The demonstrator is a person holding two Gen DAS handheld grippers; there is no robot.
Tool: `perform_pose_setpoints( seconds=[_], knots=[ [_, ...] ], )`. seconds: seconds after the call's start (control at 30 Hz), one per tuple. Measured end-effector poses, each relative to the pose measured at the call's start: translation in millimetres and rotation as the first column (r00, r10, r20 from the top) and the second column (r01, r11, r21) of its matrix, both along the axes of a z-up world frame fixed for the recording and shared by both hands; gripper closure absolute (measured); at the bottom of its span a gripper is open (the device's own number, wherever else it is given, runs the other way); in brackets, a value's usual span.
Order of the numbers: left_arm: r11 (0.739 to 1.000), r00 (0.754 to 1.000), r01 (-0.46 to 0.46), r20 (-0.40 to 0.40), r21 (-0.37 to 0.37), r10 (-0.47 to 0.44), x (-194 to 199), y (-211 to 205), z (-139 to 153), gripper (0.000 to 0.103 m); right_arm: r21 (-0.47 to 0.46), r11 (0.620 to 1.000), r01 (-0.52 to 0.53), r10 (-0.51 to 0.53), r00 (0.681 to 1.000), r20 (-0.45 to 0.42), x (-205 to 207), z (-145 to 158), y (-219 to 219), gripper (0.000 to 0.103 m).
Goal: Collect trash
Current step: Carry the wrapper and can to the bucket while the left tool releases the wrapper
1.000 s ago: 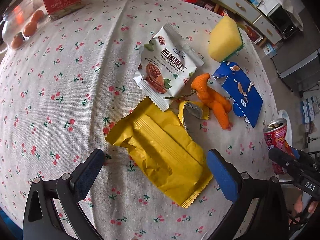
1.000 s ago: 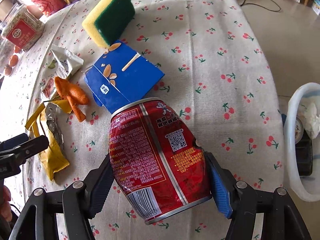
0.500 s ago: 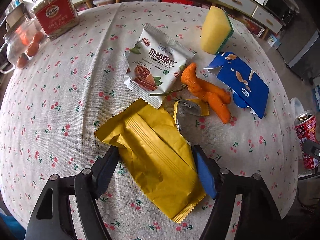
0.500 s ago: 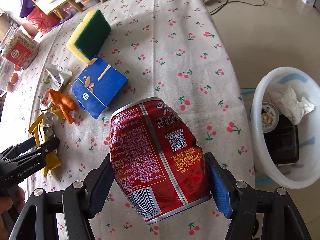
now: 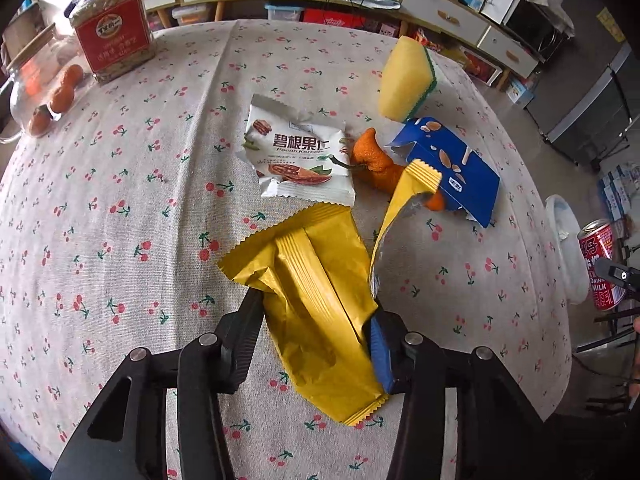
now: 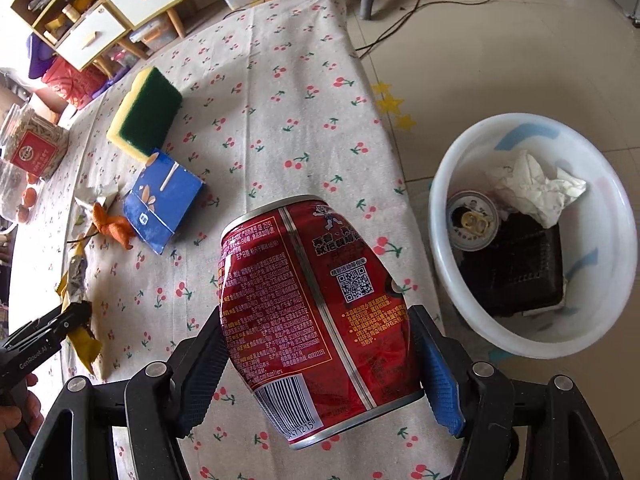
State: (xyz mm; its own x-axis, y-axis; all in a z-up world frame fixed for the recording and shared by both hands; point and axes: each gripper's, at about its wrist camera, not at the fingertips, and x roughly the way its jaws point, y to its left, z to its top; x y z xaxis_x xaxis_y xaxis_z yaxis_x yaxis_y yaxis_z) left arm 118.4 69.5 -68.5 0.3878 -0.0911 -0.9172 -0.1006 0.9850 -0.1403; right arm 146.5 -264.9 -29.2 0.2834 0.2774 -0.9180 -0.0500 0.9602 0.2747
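Observation:
My left gripper (image 5: 316,328) is shut on a yellow wrapper (image 5: 320,280) and holds it just above the cherry-print tablecloth (image 5: 120,200). Beyond it lie a white pecan packet (image 5: 300,160), orange peel (image 5: 374,160) and a torn blue box (image 5: 452,164). My right gripper (image 6: 324,364) is shut on a red drink can (image 6: 316,312), held above the table's right edge beside a white bin (image 6: 600,288) on the floor. The bin holds a can, crumpled paper and a black tray.
A yellow-green sponge (image 5: 404,80) lies at the far right of the table. A red-labelled jar (image 5: 110,36) and a glass jar of oranges (image 5: 48,96) stand at the far left. Shelves and boxes line the room behind.
My left gripper has closed on the yellow wrapper and lifted it a little. My right gripper has carried the can to the right, toward the white bin.

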Motion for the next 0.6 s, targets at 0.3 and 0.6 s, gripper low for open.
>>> perform_pose_setpoints(
  seconds=[0.3, 0.6],
  knots=[
    [0.994, 0.993, 0.108, 0.044, -0.031, -0.106, -22.7, -25.8, 22.1, 0.053, 0.021, 0.993, 0.116, -0.116, 0.993, 0.003, -14.1, 1.0, -60.4, 0.029],
    [0.971, 0.972, 0.235, 0.040, -0.051, -0.234, -12.9, -85.0, 25.9, 0.053, 0.041, 0.977, 0.210, -0.211, 0.978, 0.005, -32.9, 1.9, -115.1, 0.029]
  ],
)
